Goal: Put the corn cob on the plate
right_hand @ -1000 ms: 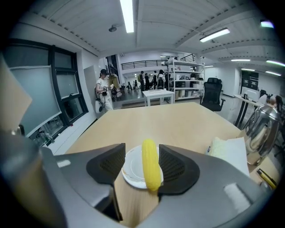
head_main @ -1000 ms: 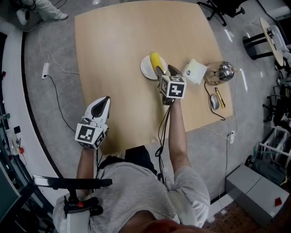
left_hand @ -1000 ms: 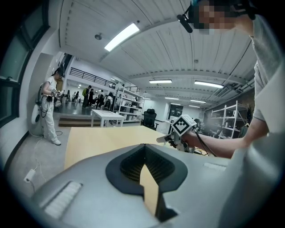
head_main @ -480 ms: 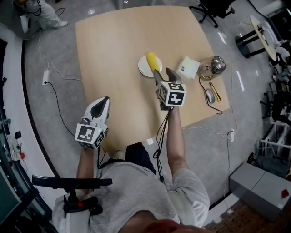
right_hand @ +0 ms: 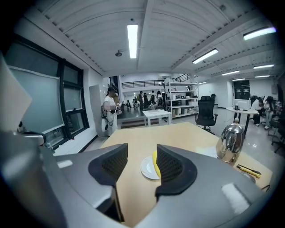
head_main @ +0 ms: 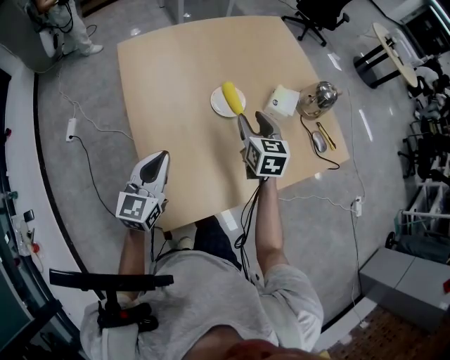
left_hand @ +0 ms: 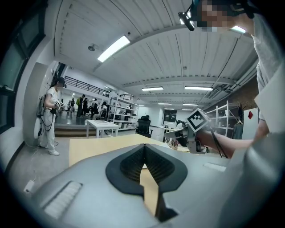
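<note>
The yellow corn cob (head_main: pixel 231 98) lies across the small white plate (head_main: pixel 217 104) near the middle of the wooden table (head_main: pixel 176 84). My right gripper (head_main: pixel 255 124) hovers above the table just short of the plate, apart from it. Its jaws have just been closing a little but stand open with nothing between them. In the right gripper view, plate (right_hand: pixel 146 169) and cob (right_hand: pixel 154 163) show past the open right gripper (right_hand: pixel 141 156). My left gripper (head_main: pixel 157 159) hangs at the table's near left edge, its jaws shut on nothing, as the left gripper view shows (left_hand: pixel 144 149).
A white box (head_main: pixel 284 101), a shiny metal kettle (head_main: pixel 317 98), a computer mouse (head_main: pixel 318 143) and a pen (head_main: pixel 323 132) sit at the table's right side. Office chairs (head_main: pixel 316 13) stand beyond the far corner. A cable (head_main: pixel 84 140) trails over the floor at left.
My right gripper has pulled back from the plate toward me and risen, leaving the cob on the plate. The left gripper has hardly shifted.
</note>
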Demonstrator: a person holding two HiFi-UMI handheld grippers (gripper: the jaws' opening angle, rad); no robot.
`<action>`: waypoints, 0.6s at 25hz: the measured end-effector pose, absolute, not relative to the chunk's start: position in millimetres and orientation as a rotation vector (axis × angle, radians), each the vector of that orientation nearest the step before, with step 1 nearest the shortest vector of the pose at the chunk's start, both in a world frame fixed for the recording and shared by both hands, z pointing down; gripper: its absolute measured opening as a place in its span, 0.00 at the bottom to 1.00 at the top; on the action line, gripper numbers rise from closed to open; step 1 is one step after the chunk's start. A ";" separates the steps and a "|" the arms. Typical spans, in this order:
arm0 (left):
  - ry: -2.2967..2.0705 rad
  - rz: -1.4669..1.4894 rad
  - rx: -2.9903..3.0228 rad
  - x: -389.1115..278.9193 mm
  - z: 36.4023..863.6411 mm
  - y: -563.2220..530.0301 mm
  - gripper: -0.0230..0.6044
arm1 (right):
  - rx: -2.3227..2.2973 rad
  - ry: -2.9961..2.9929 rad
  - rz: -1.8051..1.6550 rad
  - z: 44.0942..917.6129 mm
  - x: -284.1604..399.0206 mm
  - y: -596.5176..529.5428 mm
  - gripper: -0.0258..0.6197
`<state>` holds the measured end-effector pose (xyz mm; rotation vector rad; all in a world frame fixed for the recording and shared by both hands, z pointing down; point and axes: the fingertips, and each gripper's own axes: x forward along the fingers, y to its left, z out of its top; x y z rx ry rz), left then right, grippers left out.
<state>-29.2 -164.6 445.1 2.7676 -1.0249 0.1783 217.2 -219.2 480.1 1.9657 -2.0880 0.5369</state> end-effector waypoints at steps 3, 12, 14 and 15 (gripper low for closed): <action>-1.026 0.167 2.781 -31.8 441.3 -162.6 0.07 | 1.991 -2.085 0.519 474.7 216.5 -205.8 0.36; -1.021 0.114 2.836 -37.4 411.5 -138.9 0.07 | 2.063 -2.128 0.479 445.3 202.4 -148.6 0.36; -1.018 0.104 2.846 -37.4 407.7 -135.2 0.07 | 2.073 -2.144 0.469 441.1 196.7 -138.6 0.36; -1.017 0.101 2.850 -37.6 406.0 -133.0 0.07 | 2.078 -2.159 0.458 438.3 193.6 -134.2 0.36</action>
